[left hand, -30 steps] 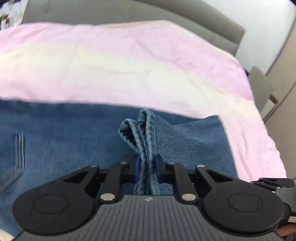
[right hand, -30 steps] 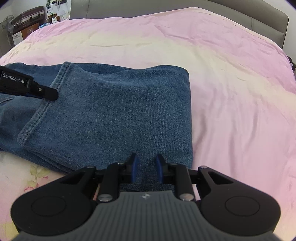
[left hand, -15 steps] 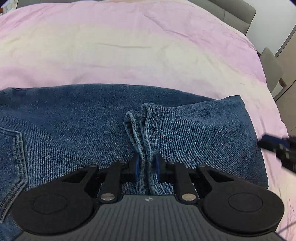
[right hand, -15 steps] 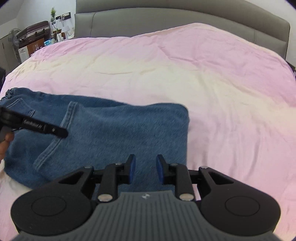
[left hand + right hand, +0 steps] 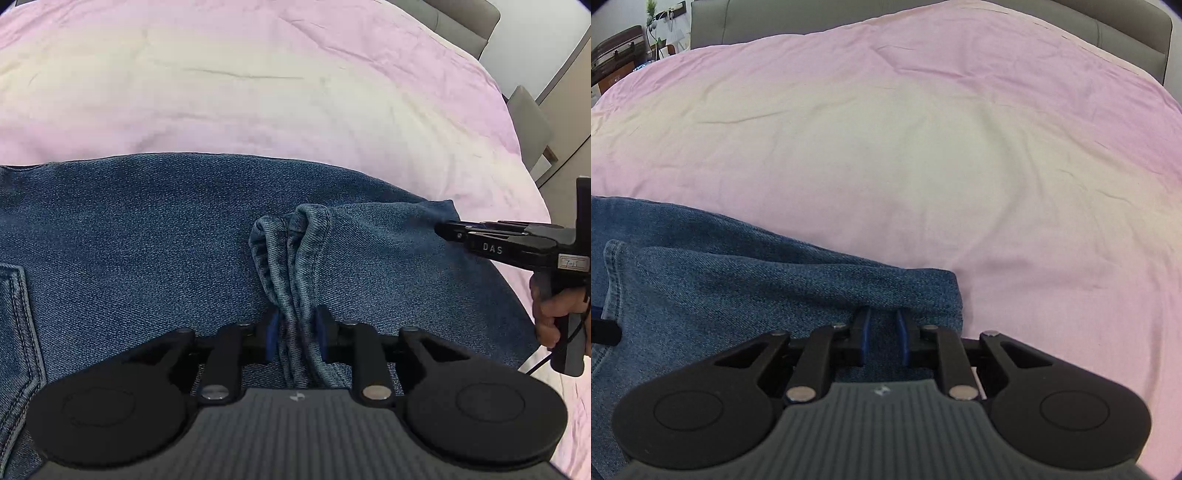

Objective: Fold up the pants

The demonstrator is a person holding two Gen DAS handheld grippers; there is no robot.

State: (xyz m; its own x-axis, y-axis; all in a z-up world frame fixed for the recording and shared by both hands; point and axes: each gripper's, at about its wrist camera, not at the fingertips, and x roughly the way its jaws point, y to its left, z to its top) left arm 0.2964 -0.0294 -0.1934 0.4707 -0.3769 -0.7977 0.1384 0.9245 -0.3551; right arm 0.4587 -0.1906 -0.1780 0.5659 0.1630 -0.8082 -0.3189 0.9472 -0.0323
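Left gripper: jaws pinch bunched hem of jeans. Right gripper: jaws spread, denim fold edge between them, not squeezed. Jeans lie part-folded on pink bedspread. Step likely: second fold. Next: right jaws must close on fold, then both lift together.
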